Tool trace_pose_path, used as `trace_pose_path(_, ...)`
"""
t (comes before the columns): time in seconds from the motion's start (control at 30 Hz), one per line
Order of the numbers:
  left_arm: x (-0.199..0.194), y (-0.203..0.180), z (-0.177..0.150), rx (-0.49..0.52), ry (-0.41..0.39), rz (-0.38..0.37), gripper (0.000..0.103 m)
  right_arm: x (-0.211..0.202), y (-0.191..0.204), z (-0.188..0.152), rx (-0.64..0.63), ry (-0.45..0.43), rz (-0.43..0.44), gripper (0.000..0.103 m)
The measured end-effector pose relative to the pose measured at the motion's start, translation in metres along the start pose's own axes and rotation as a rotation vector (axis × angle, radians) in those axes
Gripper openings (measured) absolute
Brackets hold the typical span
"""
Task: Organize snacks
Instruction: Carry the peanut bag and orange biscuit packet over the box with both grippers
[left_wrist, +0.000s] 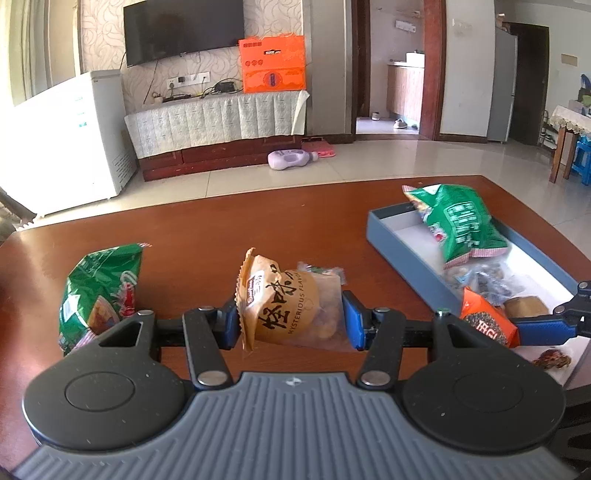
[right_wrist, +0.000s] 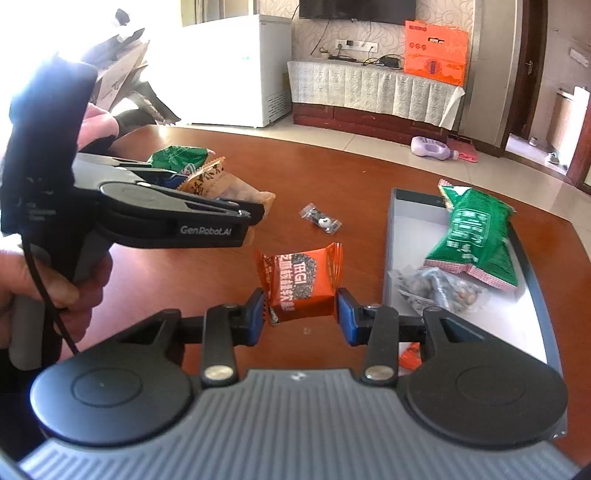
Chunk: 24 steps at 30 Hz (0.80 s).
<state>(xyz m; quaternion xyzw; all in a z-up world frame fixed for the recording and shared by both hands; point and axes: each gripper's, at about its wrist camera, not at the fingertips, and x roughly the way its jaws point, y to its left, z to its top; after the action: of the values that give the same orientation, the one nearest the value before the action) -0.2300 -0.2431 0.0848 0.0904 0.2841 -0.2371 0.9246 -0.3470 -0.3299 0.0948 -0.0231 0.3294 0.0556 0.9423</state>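
Wooden table (left_wrist: 207, 229); "MYSTERIOUS FLAVOR" packet (left_wrist: 288, 306)

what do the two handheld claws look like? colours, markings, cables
Both claws match: black linkage arms with silver pivot pins, blue finger pads, two round black discs and a ribbed grey plate. The left claw carries white "GenRobot.AI" lettering on its side, a grey handle and a black cable. The right claw shows no lettering.
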Motion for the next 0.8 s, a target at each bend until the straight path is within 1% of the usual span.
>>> trace_pose_path(0.2, -0.007, -0.021, 0.005, 0.016, -0.011, -0.026, 0.059, -0.017, -0.013, -0.005, 0.039, -0.028, -0.024, 0.043)
trace_pose_path(0.33, -0.009, -0.032, 0.008, 0.026, -0.014, -0.036, 0.059, -0.024, -0.018, -0.010, 0.041, -0.032, -0.038, 0.043)
trace_pose_path(0.67, -0.017, -0.051, 0.014, 0.030, -0.025, -0.057, 0.059, -0.042, -0.039, -0.020, 0.089, -0.060, -0.073, 0.043)
trace_pose_path(0.8, -0.017, -0.059, 0.018, 0.033, -0.029, -0.079, 0.059, -0.050, -0.051, -0.025, 0.116, -0.068, -0.091, 0.043)
